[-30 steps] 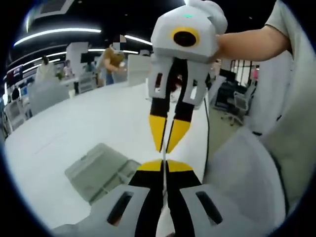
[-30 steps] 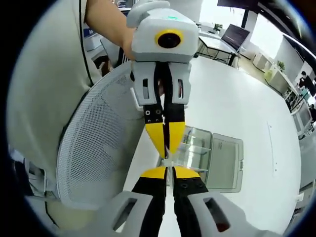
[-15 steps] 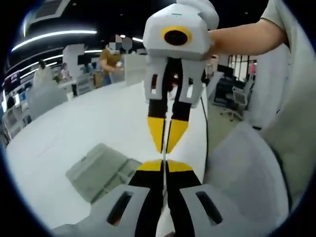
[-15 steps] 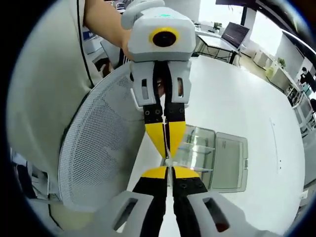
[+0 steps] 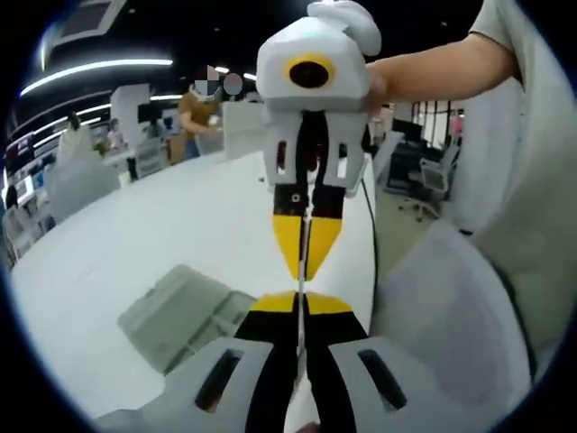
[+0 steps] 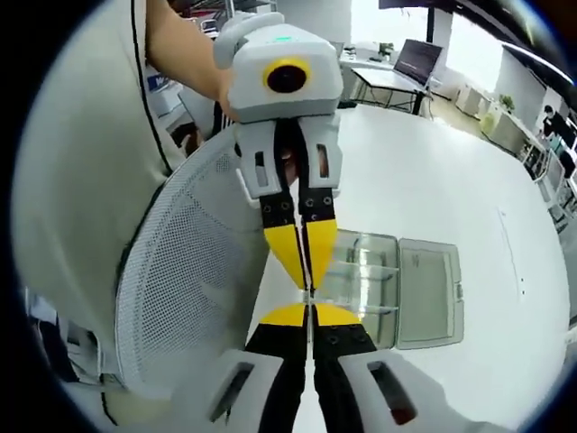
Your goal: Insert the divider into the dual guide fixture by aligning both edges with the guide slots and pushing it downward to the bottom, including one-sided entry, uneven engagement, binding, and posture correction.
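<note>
Divider is a thin clear sheet seen edge-on, hard to make out, held in the air between the two grippers above the desk. Left gripper and right gripper both have jaws clenched on its opposite edges, tip to tip. The fixture lies on the desk below. Since a second ago the hold is unchanged; the views have only shifted slightly.

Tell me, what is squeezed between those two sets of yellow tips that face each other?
A thin clear divider, seen edge-on in both views, is pinched by the left gripper and the right gripper above the fixture.
</note>
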`<state>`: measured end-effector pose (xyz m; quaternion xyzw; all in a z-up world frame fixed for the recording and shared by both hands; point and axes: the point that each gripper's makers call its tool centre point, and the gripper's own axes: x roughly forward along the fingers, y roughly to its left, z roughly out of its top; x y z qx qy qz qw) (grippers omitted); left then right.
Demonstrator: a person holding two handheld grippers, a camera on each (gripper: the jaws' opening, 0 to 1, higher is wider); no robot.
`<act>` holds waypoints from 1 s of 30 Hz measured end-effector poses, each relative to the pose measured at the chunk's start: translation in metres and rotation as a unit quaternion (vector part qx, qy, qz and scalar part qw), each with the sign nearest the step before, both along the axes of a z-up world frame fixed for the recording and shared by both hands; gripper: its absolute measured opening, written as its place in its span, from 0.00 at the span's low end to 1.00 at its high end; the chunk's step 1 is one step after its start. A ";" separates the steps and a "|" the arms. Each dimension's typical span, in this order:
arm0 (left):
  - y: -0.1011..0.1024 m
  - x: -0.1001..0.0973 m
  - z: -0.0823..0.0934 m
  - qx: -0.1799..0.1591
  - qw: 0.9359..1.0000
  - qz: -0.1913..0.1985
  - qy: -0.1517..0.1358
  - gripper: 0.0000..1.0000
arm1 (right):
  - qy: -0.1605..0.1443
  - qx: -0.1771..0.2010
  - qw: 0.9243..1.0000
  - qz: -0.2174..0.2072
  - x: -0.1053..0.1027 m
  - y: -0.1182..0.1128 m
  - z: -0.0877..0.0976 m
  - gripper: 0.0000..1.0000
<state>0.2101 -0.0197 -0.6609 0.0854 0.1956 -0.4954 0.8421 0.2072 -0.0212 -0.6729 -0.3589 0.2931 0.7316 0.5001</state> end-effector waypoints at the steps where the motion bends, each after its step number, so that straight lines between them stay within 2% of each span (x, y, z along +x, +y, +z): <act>1: -0.001 -0.001 -0.001 0.000 1.000 -0.003 0.002 0.00 | 0.008 -0.004 1.000 -0.005 -0.002 -0.001 -0.001 0.00; 6: -0.003 -0.003 -0.002 -0.010 1.000 0.000 0.016 0.00 | 0.020 -0.009 1.000 -0.008 -0.004 -0.003 -0.002 0.00; 7: -0.003 -0.003 -0.002 -0.014 1.000 0.000 0.020 0.00 | 0.039 -0.011 0.999 -0.021 -0.007 -0.004 -0.002 0.00; 10: -0.002 -0.003 -0.003 -0.022 0.999 0.004 0.031 0.00 | 0.056 -0.011 0.998 -0.036 -0.006 -0.004 -0.003 0.00; 12: -0.002 -0.003 -0.005 -0.025 0.999 0.004 0.034 0.01 | 0.079 -0.019 0.995 -0.062 -0.008 -0.005 -0.003 0.00; 14: -0.002 -0.003 -0.005 -0.025 0.999 0.003 0.037 0.01 | 0.069 -0.013 0.996 -0.047 -0.007 -0.004 -0.003 0.00; 18: -0.002 -0.004 -0.007 -0.026 0.999 0.005 0.043 0.01 | 0.071 -0.018 0.996 -0.048 -0.009 -0.004 -0.005 0.00; 21: -0.002 -0.005 -0.008 -0.025 0.999 0.002 0.043 0.00 | 0.077 -0.018 0.995 -0.053 -0.009 -0.004 -0.005 0.00; 22: -0.002 -0.006 -0.008 -0.024 0.999 0.000 0.044 0.00 | 0.087 -0.019 0.994 -0.064 -0.009 -0.005 -0.005 0.00; 30: -0.002 -0.005 -0.011 -0.023 0.998 0.002 0.051 0.00 | 0.099 -0.017 0.992 -0.079 -0.009 -0.004 -0.006 0.00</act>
